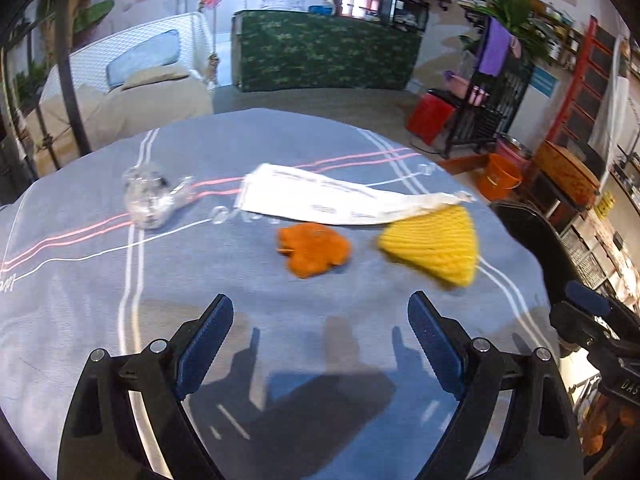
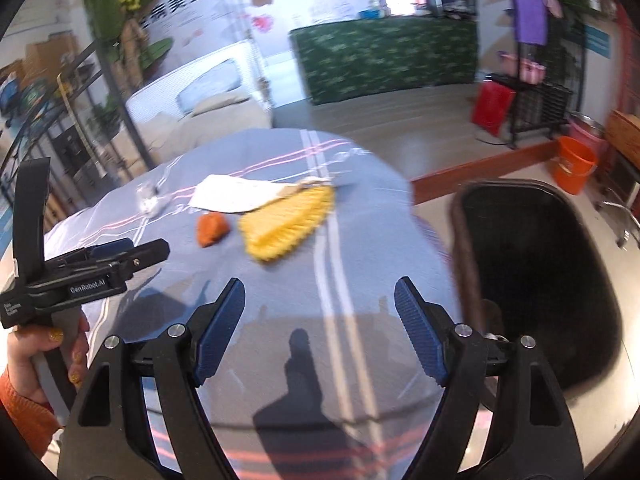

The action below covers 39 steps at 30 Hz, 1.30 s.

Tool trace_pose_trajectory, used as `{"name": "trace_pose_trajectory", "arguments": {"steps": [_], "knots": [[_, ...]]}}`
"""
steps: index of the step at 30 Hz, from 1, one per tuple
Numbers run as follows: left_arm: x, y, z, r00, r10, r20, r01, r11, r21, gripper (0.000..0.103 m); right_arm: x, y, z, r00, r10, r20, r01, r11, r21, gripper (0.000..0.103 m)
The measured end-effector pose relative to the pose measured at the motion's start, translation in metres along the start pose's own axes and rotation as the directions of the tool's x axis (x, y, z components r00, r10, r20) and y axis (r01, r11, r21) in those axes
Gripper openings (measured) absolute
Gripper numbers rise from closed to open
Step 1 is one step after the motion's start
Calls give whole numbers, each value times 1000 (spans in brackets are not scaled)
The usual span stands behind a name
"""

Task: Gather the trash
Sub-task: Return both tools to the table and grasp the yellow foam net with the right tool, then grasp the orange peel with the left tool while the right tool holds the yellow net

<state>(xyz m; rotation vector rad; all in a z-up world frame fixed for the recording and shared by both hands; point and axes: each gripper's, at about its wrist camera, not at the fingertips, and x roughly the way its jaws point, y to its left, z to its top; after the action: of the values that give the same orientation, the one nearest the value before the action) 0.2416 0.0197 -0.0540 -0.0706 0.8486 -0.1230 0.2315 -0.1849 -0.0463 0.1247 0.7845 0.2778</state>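
On the blue-grey tablecloth (image 1: 80, 280) lie a crumpled clear plastic wrapper (image 1: 152, 196), a white paper bag (image 1: 320, 200), an orange peel-like scrap (image 1: 314, 250) and a yellow ribbed wedge (image 1: 436, 246). My left gripper (image 1: 320, 320) hovers open over the cloth, a little short of the orange scrap, with nothing between its fingers. In the right wrist view the same wrapper (image 2: 150, 200), bag (image 2: 236, 194), scrap (image 2: 212, 228) and wedge (image 2: 288, 220) lie ahead. My right gripper (image 2: 320, 304) is open and empty above the cloth. The left gripper (image 2: 132, 250), held in a person's hand, shows at the left edge.
A dark bin (image 2: 536, 280) with a black liner stands on the floor just right of the table. Farther off are an orange bucket (image 2: 574, 164), a red box (image 2: 492, 106), a black rack (image 1: 484, 112), a green-covered counter (image 1: 324, 56) and a white bed (image 1: 140, 72).
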Motion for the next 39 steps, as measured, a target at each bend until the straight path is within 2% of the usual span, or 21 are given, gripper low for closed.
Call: {"name": "trace_pose_trajectory", "arguments": {"steps": [8, 12, 14, 16, 17, 18, 21, 35, 38, 39], "knots": [[12, 32, 2, 999, 12, -40, -13, 1000, -11, 88, 60, 33, 34, 993, 38, -109, -42, 999, -33, 77], [16, 40, 4, 999, 11, -48, -12, 1000, -10, 88, 87, 36, 43, 988, 3, -155, -10, 999, -41, 66], [18, 44, 5, 999, 7, -52, -8, 1000, -11, 88, 97, 34, 44, 983, -15, -182, 9, 999, -34, 59], [19, 44, 6, 999, 5, -54, -6, 1000, -7, 88, 104, 34, 44, 980, -19, -197, 12, 999, -32, 41], [21, 42, 7, 998, 4, -57, -4, 1000, -4, 88, 105, 34, 44, 980, -20, -198, 14, 999, -34, 37], [23, 42, 7, 998, 2, -60, -2, 1000, -2, 88, 106, 33, 43, 980, -15, -198, 9, 999, -33, 29], [28, 37, 8, 998, -4, -67, 5, 1000, 8, 88, 102, 33, 43, 982, -2, -187, -4, 999, -34, 20], [70, 10, 31, 992, -7, -128, 20, 995, 98, 87, 56, 25, 37, 995, 10, -100, -10, 1000, 4, 18], [79, 3, 33, 989, -12, -148, 27, 995, 98, 84, 49, 21, 34, 996, -7, -87, 7, 1000, 4, 18], [83, 0, 34, 988, -8, -157, 24, 994, 104, 81, 47, 19, 33, 996, -4, -84, 5, 1000, 13, 18]]}}
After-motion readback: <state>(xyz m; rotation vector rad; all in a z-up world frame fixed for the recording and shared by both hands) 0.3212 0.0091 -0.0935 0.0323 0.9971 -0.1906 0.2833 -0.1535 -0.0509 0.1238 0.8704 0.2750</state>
